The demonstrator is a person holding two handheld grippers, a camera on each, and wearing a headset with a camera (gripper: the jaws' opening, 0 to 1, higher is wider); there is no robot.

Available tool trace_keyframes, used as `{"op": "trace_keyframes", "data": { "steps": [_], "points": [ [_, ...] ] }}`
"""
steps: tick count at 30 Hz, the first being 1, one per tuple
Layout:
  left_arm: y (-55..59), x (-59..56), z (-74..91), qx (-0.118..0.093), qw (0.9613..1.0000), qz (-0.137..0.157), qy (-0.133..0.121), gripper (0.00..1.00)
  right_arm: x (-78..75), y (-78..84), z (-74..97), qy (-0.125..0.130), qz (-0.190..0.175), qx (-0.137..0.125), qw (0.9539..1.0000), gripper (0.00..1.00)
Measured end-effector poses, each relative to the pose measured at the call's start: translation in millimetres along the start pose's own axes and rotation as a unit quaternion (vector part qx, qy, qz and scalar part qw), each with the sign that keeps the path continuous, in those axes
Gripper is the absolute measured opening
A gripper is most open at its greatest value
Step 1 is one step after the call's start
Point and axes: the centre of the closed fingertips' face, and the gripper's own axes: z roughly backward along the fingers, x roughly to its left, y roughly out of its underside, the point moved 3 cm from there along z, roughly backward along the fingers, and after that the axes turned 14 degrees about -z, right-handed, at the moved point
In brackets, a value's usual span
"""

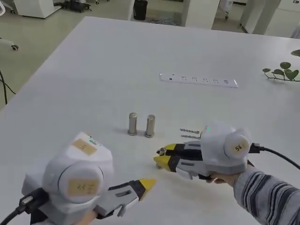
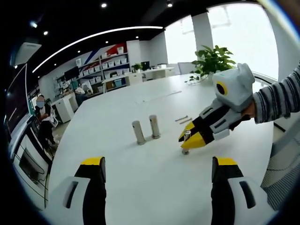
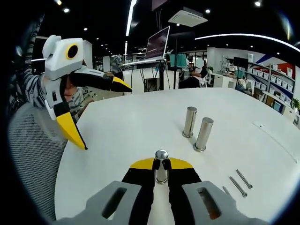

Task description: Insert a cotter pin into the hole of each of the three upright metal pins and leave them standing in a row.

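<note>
The third short, round-topped steel pin (image 3: pixel 161 165) sits low in the centre of the right gripper view. It is upright and clamped between the closed yellow-tipped jaws of the right gripper (image 1: pixel 161 156). In the left gripper view its foot looks at or just above the white tabletop (image 1: pixel 93 70); I cannot tell which.

Up and to the right of it in that right gripper view, the other two steel pins (image 3: pixel 189 122) (image 3: pixel 204 134) stand close together but apart. Neither shows a cotter pin through it. The thin loose cotter pins (image 3: pixel 240 182) lie flat towards the lower right.

The step in hand looks like placing this pin to finish the row. It should go just beside the nearer standing pin and in line with both, with enough gap that the jaws do not knock that pin over on release. It should stay vertical until its base is fully seated. Its cross hole, which I cannot make out, should face the side the cotter pins will come from.

The left gripper (image 2: pixel 158 165) hangs with its jaws spread wide and nothing between them, free to fetch a cotter pin. A white power strip (image 1: pixel 199 79) lies in the upper middle of the head view.
</note>
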Motion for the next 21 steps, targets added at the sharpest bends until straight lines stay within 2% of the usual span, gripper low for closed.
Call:
{"op": "trace_keyframes", "data": {
  "steps": [5,8,11,16,21],
  "points": [
    [1.3,-0.8,0.3,0.003,1.0000,0.000,0.003,0.92,0.8,-0.3,-1.3,0.007,-0.008,0.001,0.9999,0.05],
    [1.3,-0.8,0.4,0.002,1.0000,0.003,0.004,0.92,0.9,0.7,-1.8,0.011,0.000,0.004,0.9999,0.05],
    [1.8,-1.4,0.3,0.003,1.0000,0.004,0.005,0.92,1.2,6.6,-2.1,0.019,0.014,0.022,0.9995,0.06],
    [0.7,-2.4,0.3,0.000,1.0000,0.006,0.007,0.91,1.1,10.5,0.2,0.027,0.013,0.025,0.9992,0.18],
    [-0.4,-2.1,0.4,-0.002,0.9999,0.010,0.007,0.91,-3.1,10.6,8.8,0.036,0.000,0.019,0.9992,0.22]
  ]
}}
